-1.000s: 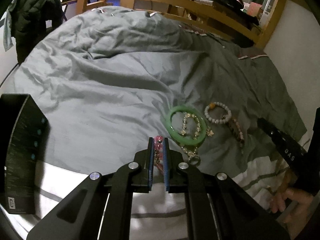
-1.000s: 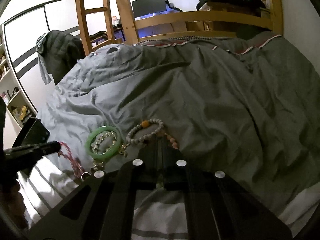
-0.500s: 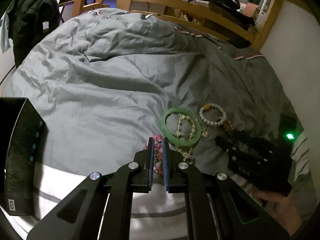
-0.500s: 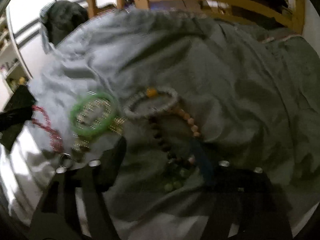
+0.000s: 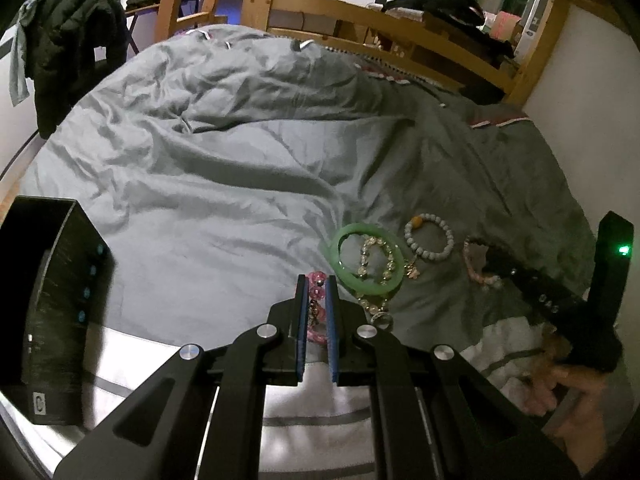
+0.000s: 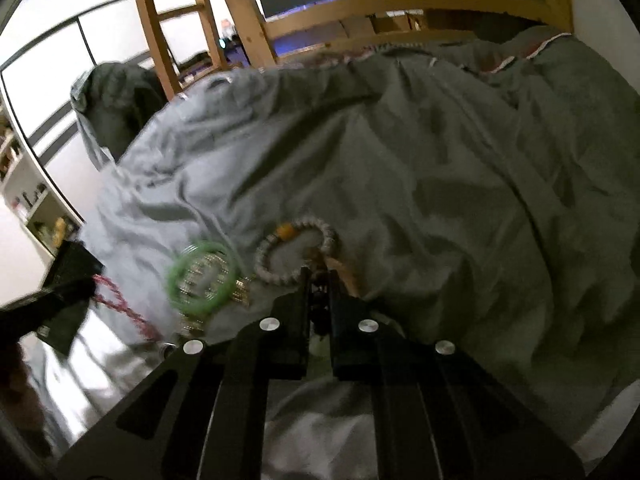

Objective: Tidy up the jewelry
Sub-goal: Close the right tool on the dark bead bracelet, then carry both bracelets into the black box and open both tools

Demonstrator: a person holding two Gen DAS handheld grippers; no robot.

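Note:
My left gripper (image 5: 316, 280) is shut on a pink bead bracelet (image 5: 317, 289) just above the grey duvet (image 5: 224, 208). To its right lie a green bangle (image 5: 366, 227) with a crystal bead bracelet (image 5: 386, 258) inside it, and a white bead bracelet (image 5: 430, 255). My right gripper (image 6: 319, 276) has its jaws shut on a dark bead strand (image 6: 319, 294) beside the white bead bracelet (image 6: 276, 276). From the left wrist its tip (image 5: 486, 256) rests among peach beads (image 5: 478, 276). The green bangle (image 6: 173, 280) lies left of it.
A tall black box (image 5: 52, 304) stands at the left on the white striped sheet (image 5: 304, 412). A small ring (image 5: 382, 320) lies below the bangle. A person's hand (image 5: 576, 392) holds the right gripper. A wooden bed rail (image 5: 360, 8) runs across the back.
The right gripper opened, dipped over the dark bead strand and closed on it. The left gripper kept still with the pink bracelet.

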